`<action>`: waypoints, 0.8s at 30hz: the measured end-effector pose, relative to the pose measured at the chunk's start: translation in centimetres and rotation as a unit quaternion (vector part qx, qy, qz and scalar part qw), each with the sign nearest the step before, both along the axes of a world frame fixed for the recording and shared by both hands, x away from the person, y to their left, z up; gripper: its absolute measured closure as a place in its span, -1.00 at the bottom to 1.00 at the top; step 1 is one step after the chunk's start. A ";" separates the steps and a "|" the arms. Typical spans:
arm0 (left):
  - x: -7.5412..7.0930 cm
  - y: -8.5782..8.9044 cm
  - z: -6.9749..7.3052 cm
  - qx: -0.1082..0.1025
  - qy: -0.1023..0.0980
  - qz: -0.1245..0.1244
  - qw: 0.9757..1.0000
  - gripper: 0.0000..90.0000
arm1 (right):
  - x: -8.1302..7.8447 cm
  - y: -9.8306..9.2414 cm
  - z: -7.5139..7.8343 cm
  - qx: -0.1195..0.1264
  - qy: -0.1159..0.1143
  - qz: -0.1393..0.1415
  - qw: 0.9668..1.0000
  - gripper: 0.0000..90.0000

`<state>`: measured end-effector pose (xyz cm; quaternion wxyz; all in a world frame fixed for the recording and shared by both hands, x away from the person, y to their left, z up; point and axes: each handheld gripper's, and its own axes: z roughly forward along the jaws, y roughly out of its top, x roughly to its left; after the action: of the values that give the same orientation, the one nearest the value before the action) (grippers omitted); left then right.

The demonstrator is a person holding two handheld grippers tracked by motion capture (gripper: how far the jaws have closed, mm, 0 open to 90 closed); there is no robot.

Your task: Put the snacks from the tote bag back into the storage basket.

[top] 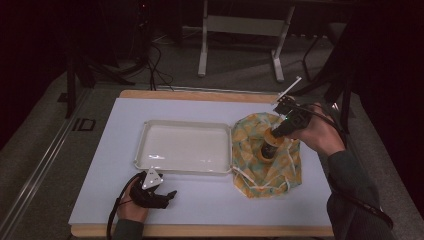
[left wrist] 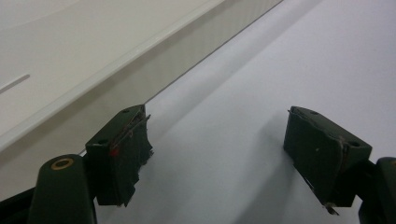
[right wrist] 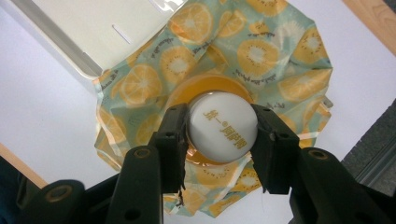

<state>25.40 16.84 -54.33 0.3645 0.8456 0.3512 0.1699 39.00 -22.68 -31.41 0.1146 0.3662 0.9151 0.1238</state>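
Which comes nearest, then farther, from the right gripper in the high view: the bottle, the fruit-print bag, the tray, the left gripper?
1. Bottle: gripped by its cap in the right gripper.
2. Bag: under and around the bottle.
3. Tray: to the bag's left.
4. Left gripper: near edge, far left.

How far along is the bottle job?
Done: the right tool is shut on the bottle's white cap, with the bottle standing on the fruit-print bag. In hand: that grip. Left: the white tray holds nothing yet, if it is the goal; the left tool rests open beside it.
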 end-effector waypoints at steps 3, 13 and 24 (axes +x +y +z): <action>0.0 0.0 0.0 0.000 0.000 0.000 1.000 -0.51 | 0.1 0.0 0.5 0.001 -0.002 -0.002 1.000 0.31; 0.0 0.0 0.0 -0.001 0.000 0.000 1.000 -0.51 | 0.5 0.2 0.9 0.005 -0.002 -0.005 1.000 0.31; 0.0 0.0 0.0 0.000 0.001 0.000 1.000 -0.51 | 0.8 0.6 1.4 0.005 -0.009 -0.006 1.000 0.31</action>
<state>25.44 16.86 -54.35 0.3646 0.8457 0.3512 0.1688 39.81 -22.05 -30.01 0.1221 0.3712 0.9111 0.1309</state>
